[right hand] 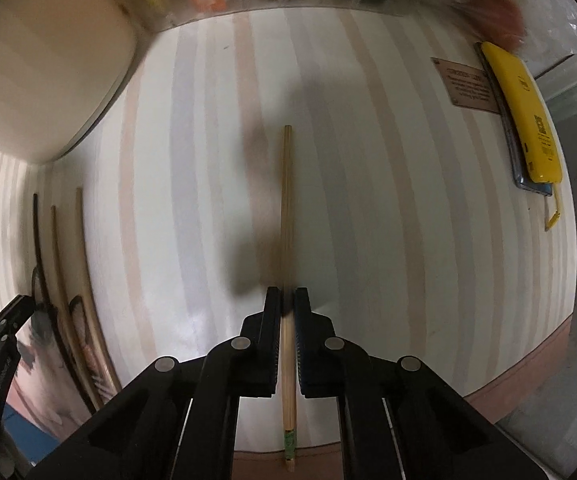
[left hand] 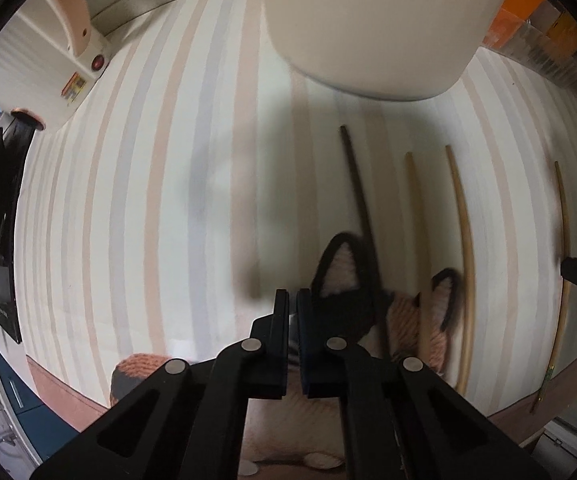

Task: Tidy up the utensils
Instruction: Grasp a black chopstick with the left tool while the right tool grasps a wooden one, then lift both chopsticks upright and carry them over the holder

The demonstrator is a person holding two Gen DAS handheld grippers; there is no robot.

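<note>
Both tongs point straight down at the striped tabletop (right hand: 368, 200). The right tongs (right hand: 287, 300) are clamped on a pale bamboo chopstick (right hand: 287, 200) lying flat along the stripes. The left tongs (left hand: 292, 300) are pressed nearly together; I cannot tell whether anything is pinched. Just beside them sits a knitted fox toy (left hand: 408, 320), overlapping a dark chopstick (left hand: 354, 184) and two light chopsticks (left hand: 462, 220). A cream container (left hand: 368, 20) stands beyond; a yellow phone (right hand: 524, 112) lies far right.

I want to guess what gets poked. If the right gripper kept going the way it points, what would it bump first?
The right gripper points down at the striped tablecloth, shut on a pale wooden chopstick. It would likely meet that cloth first; it looks almost there.
</note>
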